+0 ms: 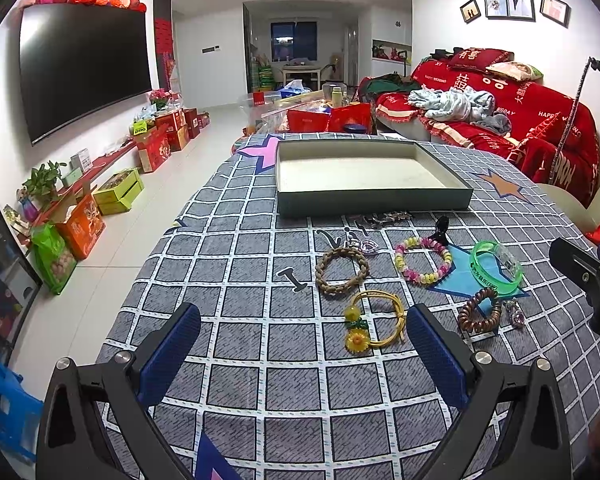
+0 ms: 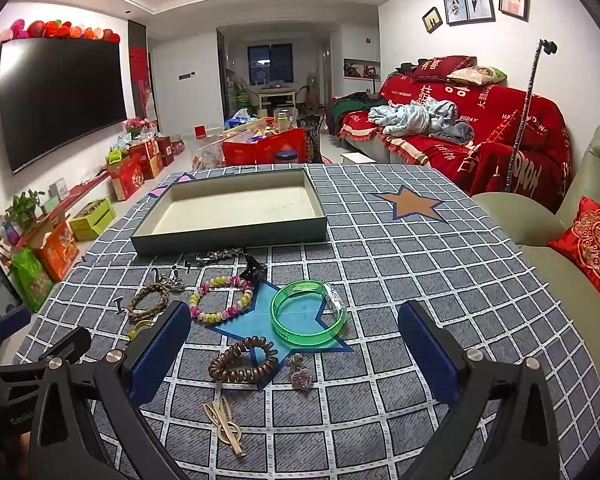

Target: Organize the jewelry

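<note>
An empty shallow grey tray [image 1: 374,202] [image 2: 228,236] lies on the checked tablecloth. In front of it lie several pieces: a brown braided bracelet [image 1: 342,270] [image 2: 148,302], a pink-yellow bead bracelet [image 1: 422,260] [image 2: 222,298], a green bangle [image 1: 496,266] [image 2: 308,312], a brown coil hair tie [image 1: 480,312] [image 2: 244,360], a yellow sunflower hair band [image 1: 374,320], a pink brooch [image 2: 300,372], a gold hair clip [image 2: 224,424], and a black claw clip [image 1: 440,230]. My left gripper [image 1: 304,344] is open, just short of the sunflower band. My right gripper [image 2: 294,344] is open, with the coil tie and brooch between its fingers.
A silver chain [image 2: 218,256] and a silver pendant [image 2: 172,280] lie by the tray's front wall. A green armchair with a red cushion [image 2: 596,240] stands right of the table, a red sofa [image 2: 460,132] beyond. Boxes line the floor under the TV [image 1: 84,68].
</note>
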{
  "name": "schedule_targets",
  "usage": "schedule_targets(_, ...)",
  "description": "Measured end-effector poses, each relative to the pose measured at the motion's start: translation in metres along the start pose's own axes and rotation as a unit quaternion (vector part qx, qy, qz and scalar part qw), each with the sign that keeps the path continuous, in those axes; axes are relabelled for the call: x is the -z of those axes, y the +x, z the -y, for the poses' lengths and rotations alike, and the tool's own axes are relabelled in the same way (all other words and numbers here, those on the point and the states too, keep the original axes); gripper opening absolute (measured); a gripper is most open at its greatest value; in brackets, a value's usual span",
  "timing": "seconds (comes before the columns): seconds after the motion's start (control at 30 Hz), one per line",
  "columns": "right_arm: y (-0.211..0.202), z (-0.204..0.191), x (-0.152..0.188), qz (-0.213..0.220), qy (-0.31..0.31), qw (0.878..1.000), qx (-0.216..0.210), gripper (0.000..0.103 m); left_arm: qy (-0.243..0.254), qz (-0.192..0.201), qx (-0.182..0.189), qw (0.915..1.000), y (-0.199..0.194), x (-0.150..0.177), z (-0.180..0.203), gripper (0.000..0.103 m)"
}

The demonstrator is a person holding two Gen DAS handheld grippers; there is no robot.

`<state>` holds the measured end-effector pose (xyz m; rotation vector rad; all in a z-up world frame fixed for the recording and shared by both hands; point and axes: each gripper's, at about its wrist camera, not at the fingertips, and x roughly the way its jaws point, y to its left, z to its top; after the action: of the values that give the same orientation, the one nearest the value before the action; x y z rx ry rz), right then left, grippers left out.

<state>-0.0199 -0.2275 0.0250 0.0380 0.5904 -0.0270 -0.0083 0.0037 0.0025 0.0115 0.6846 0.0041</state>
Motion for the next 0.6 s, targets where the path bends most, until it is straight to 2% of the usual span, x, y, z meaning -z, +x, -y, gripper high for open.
schedule_targets(0.6, -0.0002, 0.0004, 0.0007, 0.001, 0.002, 1.000, -0.001, 0.103, 0.000, -0.001, 0.002, 1.0000, 0.0028, 0.0009, 0.0045, 0.103)
